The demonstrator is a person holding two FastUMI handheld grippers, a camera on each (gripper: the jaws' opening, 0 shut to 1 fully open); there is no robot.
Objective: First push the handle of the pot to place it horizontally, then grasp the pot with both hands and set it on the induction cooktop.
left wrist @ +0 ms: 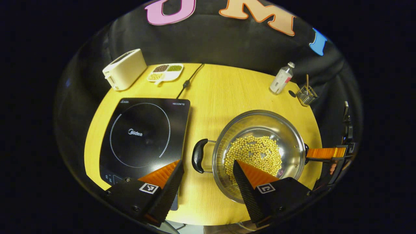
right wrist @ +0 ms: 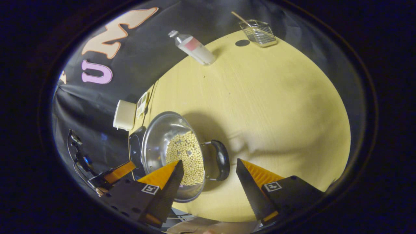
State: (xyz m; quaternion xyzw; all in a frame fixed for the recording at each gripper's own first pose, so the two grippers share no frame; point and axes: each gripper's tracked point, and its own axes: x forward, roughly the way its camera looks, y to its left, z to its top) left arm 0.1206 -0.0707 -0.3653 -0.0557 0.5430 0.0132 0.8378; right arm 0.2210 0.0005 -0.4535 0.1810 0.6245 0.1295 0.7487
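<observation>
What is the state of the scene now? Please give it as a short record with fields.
pot: steel pot on the wooden table, to the right of the cooktop in the left gripper view
contents: pale round beans
handles: one black handle points toward the cooktop, the other faces the right tongs
cooktop: black induction cooktop, nothing on it
left tongs: open, either side of its handle
right tongs: open, either side of its handle
background: toaster, divided dish, bottle, wire basket

"Midea" on the induction cooktop [left wrist: 143,136]
</observation>
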